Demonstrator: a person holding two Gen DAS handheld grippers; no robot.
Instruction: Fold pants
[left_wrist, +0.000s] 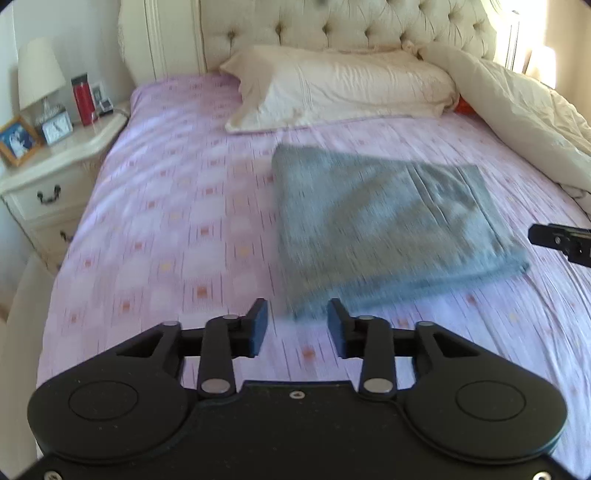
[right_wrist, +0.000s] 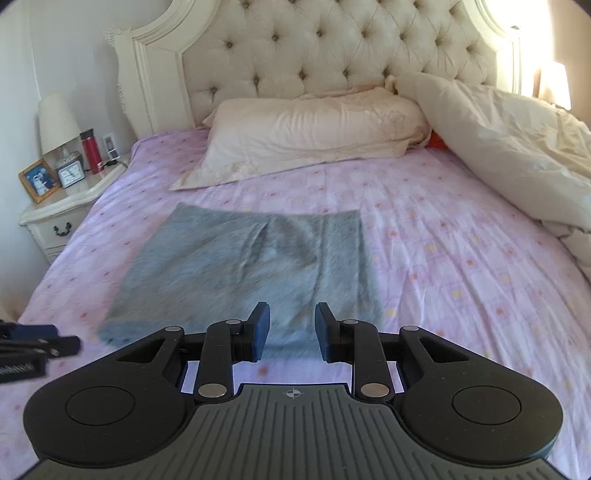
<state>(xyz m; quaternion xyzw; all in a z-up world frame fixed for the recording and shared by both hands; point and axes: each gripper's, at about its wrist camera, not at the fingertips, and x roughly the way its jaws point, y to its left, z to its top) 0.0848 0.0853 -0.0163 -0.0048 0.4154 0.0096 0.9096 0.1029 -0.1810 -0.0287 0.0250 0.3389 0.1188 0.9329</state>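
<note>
Hovering above bed (left_wrist: 147, 229): left gripper (left_wrist: 297, 325), jaws apart, holding nothing, just off near left corner of pants (left_wrist: 384, 218). Right gripper (right_wrist: 291, 332) likewise agape and empty, over pants (right_wrist: 243, 266) near edge. Grey pants lie folded into flat rectangle on pink sheet, below pillow (right_wrist: 314, 133). Duvet (right_wrist: 509, 147) bunched right of pillow; nightstand (right_wrist: 62, 214) left of it.

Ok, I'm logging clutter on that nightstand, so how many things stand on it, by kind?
Lamp: 1
Red bottle: 1
Clock: 1
Framed photo: 1
Small dark items behind the bottle, too small to identify: about 2
Total on the nightstand: about 6
</note>
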